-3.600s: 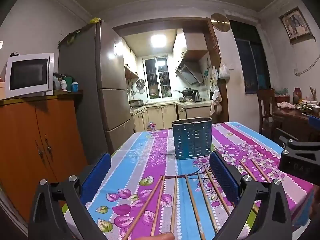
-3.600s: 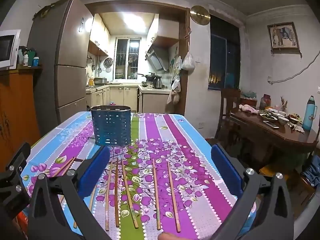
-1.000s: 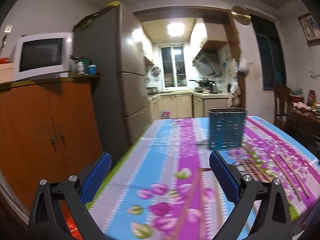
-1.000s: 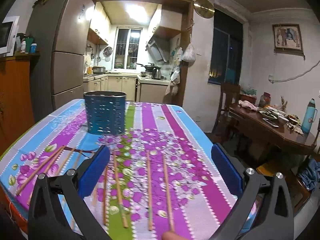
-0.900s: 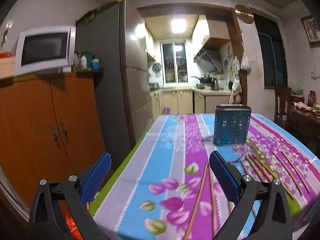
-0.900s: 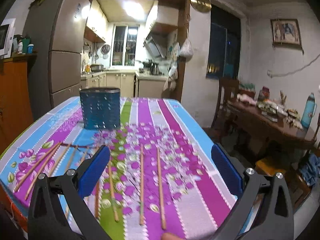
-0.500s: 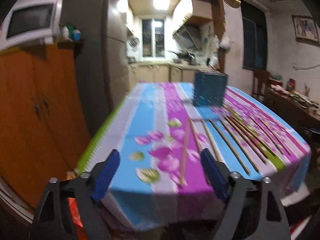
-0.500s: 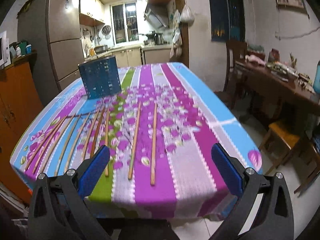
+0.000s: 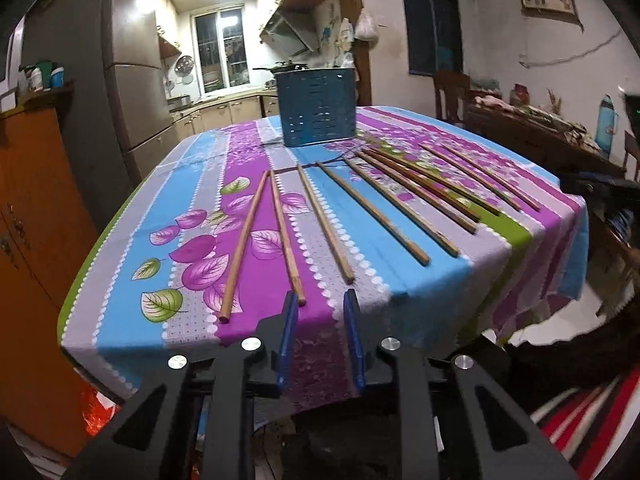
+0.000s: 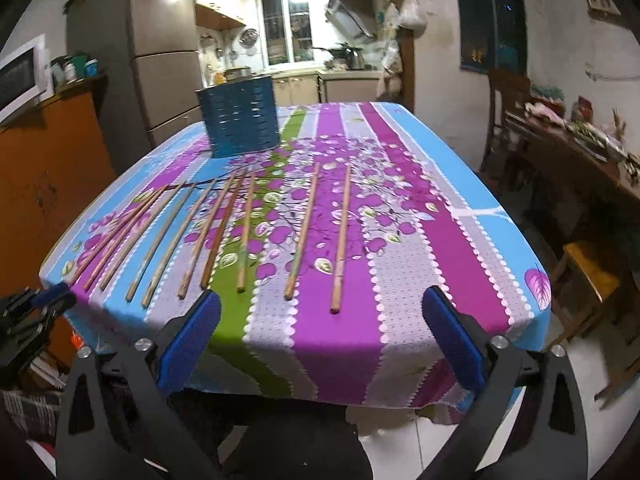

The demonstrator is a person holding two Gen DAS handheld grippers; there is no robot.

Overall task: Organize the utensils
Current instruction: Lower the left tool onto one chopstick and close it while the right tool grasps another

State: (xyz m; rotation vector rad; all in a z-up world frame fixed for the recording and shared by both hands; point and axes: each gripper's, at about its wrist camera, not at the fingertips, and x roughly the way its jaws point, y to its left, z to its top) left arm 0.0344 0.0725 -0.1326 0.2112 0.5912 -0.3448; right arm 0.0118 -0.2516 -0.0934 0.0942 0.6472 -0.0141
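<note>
Right gripper (image 10: 320, 332), its blue pads spread wide, held off the near edge of the table (image 10: 472, 220). Wooden chopsticks (image 10: 240, 224) lie fanned on the striped cloth, their far ends toward the blue perforated holder (image 10: 242, 120). Left gripper (image 10: 36, 304) shows at the table's near-left corner.

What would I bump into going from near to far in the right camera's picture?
Right claw → chopsticks → blue holder → kitchen counter far behind.
</note>
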